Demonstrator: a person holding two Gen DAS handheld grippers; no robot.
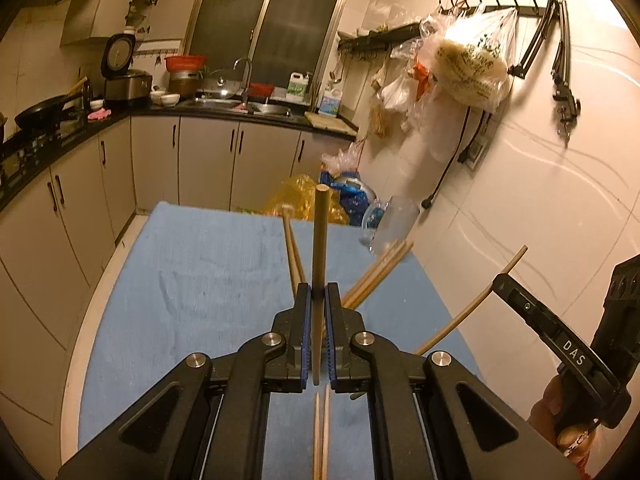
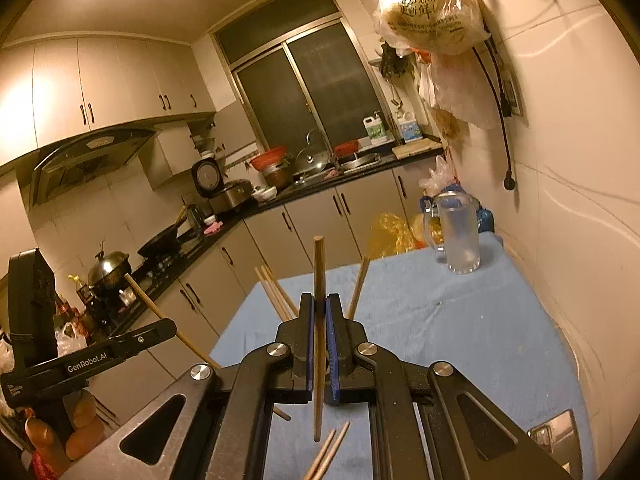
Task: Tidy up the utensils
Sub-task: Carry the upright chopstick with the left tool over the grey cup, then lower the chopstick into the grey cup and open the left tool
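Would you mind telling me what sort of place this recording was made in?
A home kitchen, most likely. A sink with a tap sits under the window, a range hood hangs over a wok on the stove, and a rice cooker stands on the counter.

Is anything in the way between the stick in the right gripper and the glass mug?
Nothing visible. The right gripper holds its chopstick above the blue cloth, and the cloth is bare up to the mug at the far corner.

Blue-clothed table (image 2: 460, 320) with loose chopsticks (image 1: 376, 272) and glass mug (image 2: 458, 234)
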